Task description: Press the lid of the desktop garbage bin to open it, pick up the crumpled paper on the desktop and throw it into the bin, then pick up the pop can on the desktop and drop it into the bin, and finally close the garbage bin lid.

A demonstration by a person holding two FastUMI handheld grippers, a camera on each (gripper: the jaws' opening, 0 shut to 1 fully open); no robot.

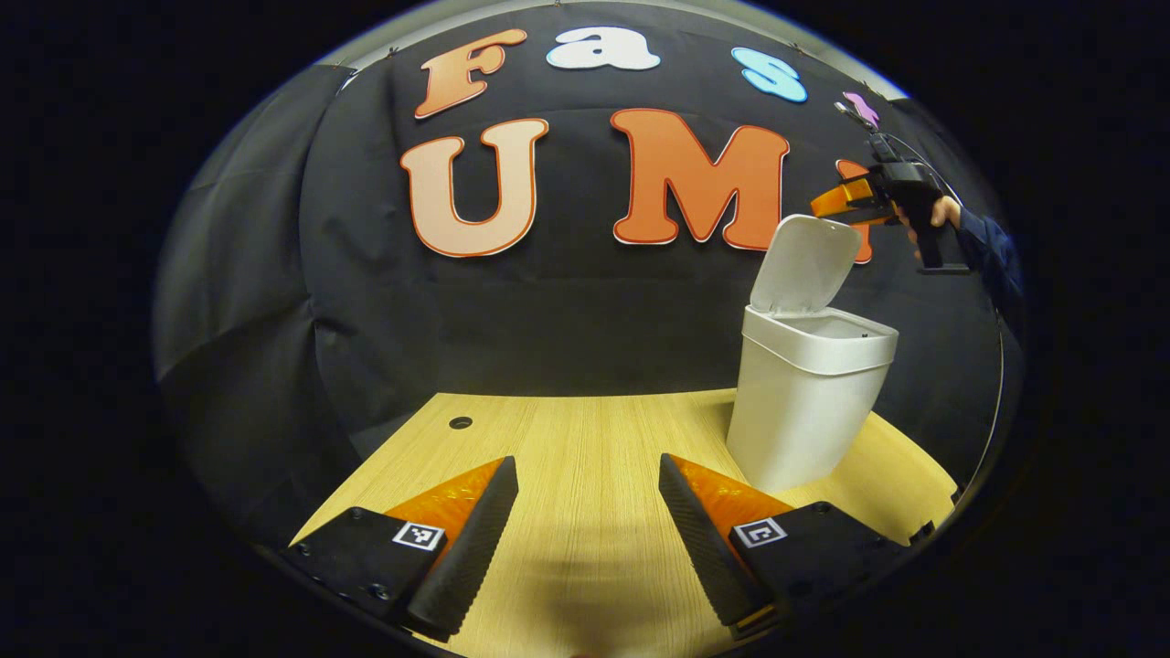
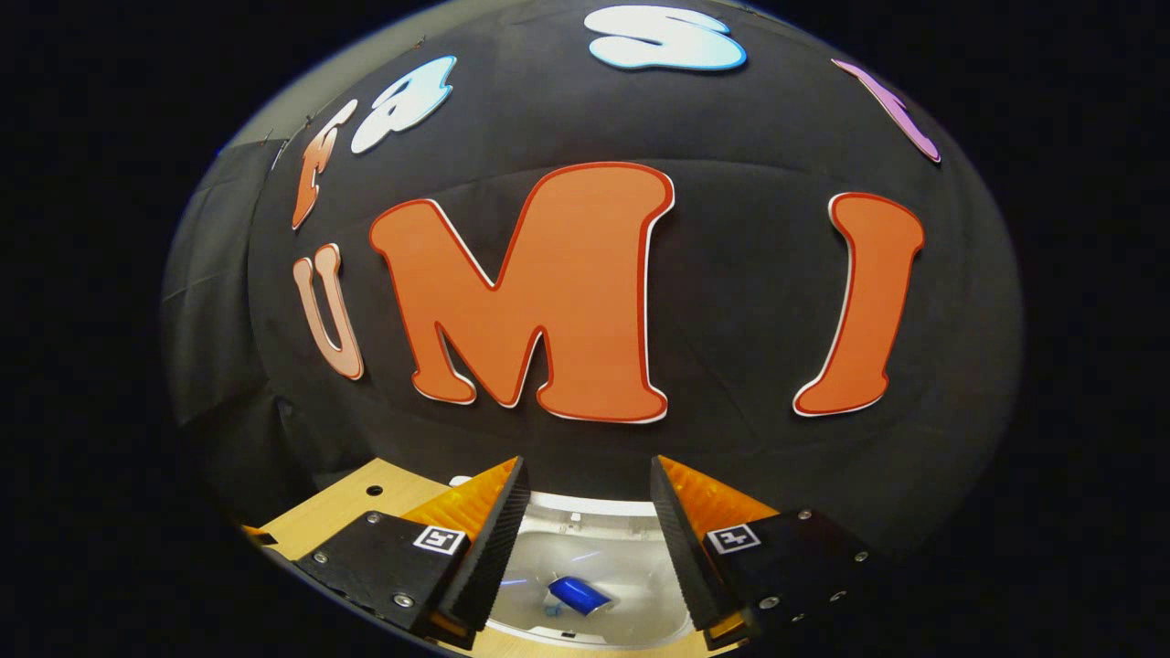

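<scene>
My left gripper [image 1: 588, 498] hangs low over the table [image 1: 585, 439] near its front edge, jaws spread wide with nothing between them but bare wood grain. Ahead of my right-hand finger, toward the table's right edge, stands the white garbage bin [image 1: 804, 402], upright, with its lid [image 1: 806, 263] tipped up and back so the mouth is open. The bin sits just beyond that finger's tip and off to the side, not between my jaws.

Above and behind the raised lid, in the left gripper view, my right gripper [image 1: 845, 203] is held by a hand [image 1: 941, 212] in a dark sleeve [image 1: 992, 256], pointing toward the bin from its far right side.

In the right gripper view, that right gripper [image 2: 585, 498] is poised over the open garbage bin [image 2: 631, 521], jaws apart and empty. Down inside the bin, below the gap between the fingers, lies the blue pop can [image 2: 578, 594] on its side. A corner of the table [image 2: 338, 512] shows to the left of the bin.
</scene>
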